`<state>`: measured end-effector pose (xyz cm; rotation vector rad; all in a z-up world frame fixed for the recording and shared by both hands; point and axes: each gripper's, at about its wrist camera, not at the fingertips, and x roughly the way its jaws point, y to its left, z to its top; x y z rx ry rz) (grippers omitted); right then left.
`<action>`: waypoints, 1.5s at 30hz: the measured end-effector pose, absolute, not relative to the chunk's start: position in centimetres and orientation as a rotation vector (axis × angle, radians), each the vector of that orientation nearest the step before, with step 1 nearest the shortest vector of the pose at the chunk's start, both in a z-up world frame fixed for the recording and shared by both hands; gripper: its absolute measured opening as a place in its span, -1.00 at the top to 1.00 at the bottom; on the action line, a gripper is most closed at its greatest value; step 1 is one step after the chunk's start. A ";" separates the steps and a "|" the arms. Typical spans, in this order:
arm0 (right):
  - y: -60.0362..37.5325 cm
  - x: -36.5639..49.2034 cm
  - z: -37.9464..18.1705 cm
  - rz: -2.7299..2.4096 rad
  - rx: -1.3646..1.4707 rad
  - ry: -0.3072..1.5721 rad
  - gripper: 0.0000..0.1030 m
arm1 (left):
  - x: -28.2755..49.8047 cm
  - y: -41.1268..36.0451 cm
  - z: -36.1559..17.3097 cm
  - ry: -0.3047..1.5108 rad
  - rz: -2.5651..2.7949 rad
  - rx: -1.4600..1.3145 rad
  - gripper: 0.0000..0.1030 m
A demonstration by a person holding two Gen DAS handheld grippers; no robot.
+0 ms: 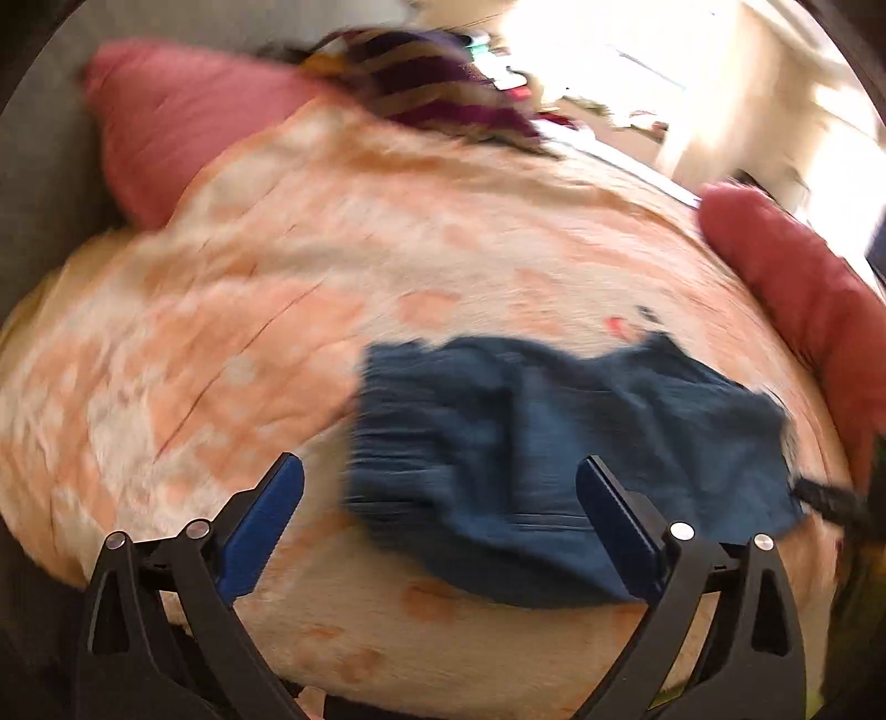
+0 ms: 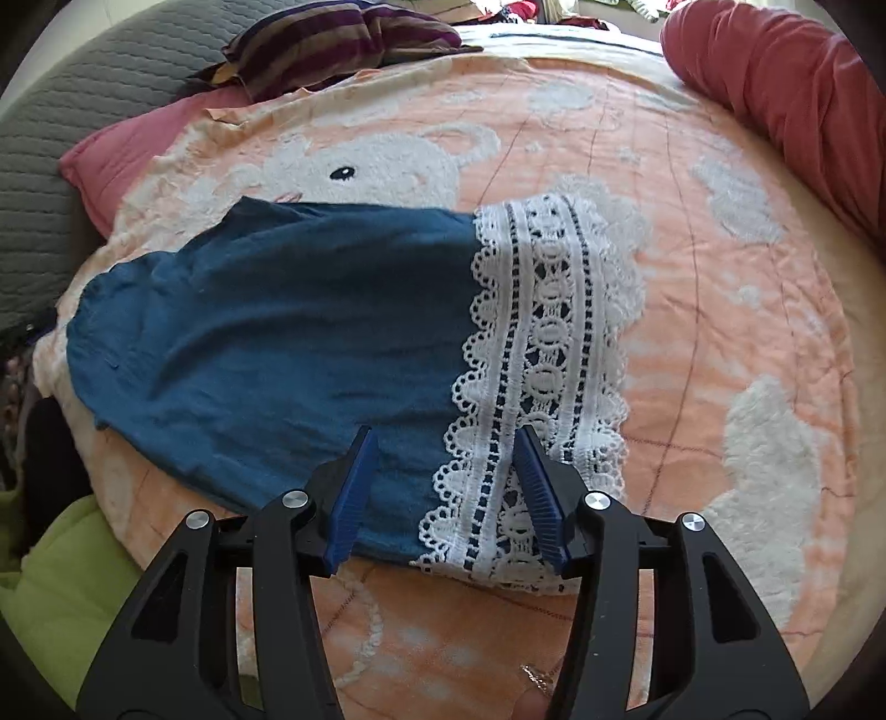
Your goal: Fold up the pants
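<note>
The blue pants (image 2: 266, 321) lie flat on the peach blanket (image 2: 692, 332), with a wide white lace hem (image 2: 548, 376) at their right end. My right gripper (image 2: 446, 437) is open just above the near edge, one finger over blue cloth, the other over lace. In the blurred left wrist view the pants (image 1: 554, 443) lie gathered low and right of centre. My left gripper (image 1: 440, 471) is wide open and empty above their waist end.
Red pillows lie at the far left (image 2: 127, 160) and far right (image 2: 786, 94) of the bed. A striped purple cloth (image 2: 343, 44) sits at the back. A green cover (image 2: 61, 581) is at the near left. A grey quilted headboard (image 2: 66, 111) stands left.
</note>
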<state>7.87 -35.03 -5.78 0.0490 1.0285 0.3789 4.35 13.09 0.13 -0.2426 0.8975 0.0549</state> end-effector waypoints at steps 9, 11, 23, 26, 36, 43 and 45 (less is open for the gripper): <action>-35.3 7.5 -5.9 0.376 0.039 1.045 0.06 | 6.3 14.0 -1.9 0.878 0.059 -0.328 0.18; -35.3 7.5 -6.0 0.374 0.030 1.049 0.06 | 6.3 14.3 -1.2 0.849 0.084 -0.289 0.18; -36.3 7.5 -3.6 0.390 0.061 0.967 -0.01 | 5.0 16.0 0.7 0.812 0.133 -0.320 -0.49; -37.0 8.5 -1.7 0.382 0.062 0.890 -0.03 | 4.8 14.4 3.9 0.739 0.081 -0.274 -0.50; -34.3 11.7 -1.2 0.504 0.019 0.836 -0.08 | 15.7 -0.9 4.7 0.837 -0.317 -0.017 -0.69; -33.6 12.3 -4.9 0.510 -0.007 0.939 -0.11 | 22.8 -4.9 -2.0 1.019 -0.427 0.023 -0.66; -33.9 12.5 -6.1 0.499 -0.004 0.973 -0.11 | 23.7 -5.1 -3.3 1.053 -0.454 -0.016 -0.60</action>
